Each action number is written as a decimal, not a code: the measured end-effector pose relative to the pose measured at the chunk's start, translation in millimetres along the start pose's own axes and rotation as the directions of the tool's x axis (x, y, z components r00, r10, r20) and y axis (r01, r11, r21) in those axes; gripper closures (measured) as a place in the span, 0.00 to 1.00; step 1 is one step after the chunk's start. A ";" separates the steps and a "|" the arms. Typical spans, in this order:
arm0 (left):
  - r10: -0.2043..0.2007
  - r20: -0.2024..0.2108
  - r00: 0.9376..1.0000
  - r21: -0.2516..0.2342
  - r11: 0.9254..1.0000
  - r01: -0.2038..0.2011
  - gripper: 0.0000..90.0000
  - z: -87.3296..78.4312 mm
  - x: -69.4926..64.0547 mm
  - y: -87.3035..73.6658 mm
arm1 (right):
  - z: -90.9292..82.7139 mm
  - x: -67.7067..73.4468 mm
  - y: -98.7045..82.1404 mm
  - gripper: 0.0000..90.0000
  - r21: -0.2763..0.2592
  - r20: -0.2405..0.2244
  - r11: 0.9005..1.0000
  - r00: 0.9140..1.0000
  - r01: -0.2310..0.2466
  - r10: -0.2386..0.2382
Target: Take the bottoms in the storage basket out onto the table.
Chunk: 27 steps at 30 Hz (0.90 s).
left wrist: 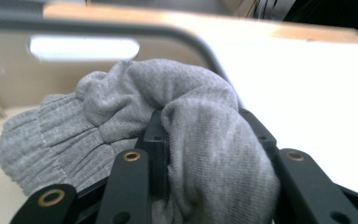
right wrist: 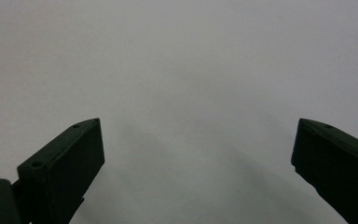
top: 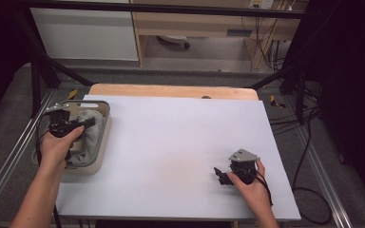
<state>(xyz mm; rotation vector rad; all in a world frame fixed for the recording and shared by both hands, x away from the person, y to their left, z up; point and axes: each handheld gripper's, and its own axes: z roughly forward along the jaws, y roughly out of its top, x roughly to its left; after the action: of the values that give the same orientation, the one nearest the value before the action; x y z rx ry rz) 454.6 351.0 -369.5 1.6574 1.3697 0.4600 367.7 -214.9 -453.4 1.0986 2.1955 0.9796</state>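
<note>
Because the left gripper has its fingers clamped on a fold of the grey knitted cloth, the bunched fabric stands up from the beige plastic basket at the desk's left edge, judged ready for lifting out. Its ribbed end lies on the basket floor. Fabric drapes over the fingers, hiding the pads; the garment's type cannot be determined. The right gripper rests on the white desk, fingers wide and empty.
</note>
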 end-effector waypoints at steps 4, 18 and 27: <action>-0.037 0.039 0.999 -0.111 0.993 0.042 0.68 -10.9 0.7 -5.8 | 0.3 1.6 -0.6 0.03 -0.009 0.009 1.000 1.000 0.010 -0.010; -0.128 0.101 0.987 -0.235 0.961 0.148 0.68 -37.7 4.3 -12.8 | 2.9 4.9 0.0 0.03 -0.016 -0.001 1.000 1.000 0.003 -0.003; -0.146 0.106 0.984 -0.265 0.949 0.169 0.67 -40.6 -0.9 -12.9 | 3.7 4.1 -0.1 0.03 -0.020 -0.018 1.000 1.000 -0.002 0.001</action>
<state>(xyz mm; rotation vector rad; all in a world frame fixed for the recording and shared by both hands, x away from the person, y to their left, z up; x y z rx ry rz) 416.3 366.2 -358.8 1.3179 1.3006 0.4570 367.9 -210.1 -456.2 1.0867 2.1949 1.0134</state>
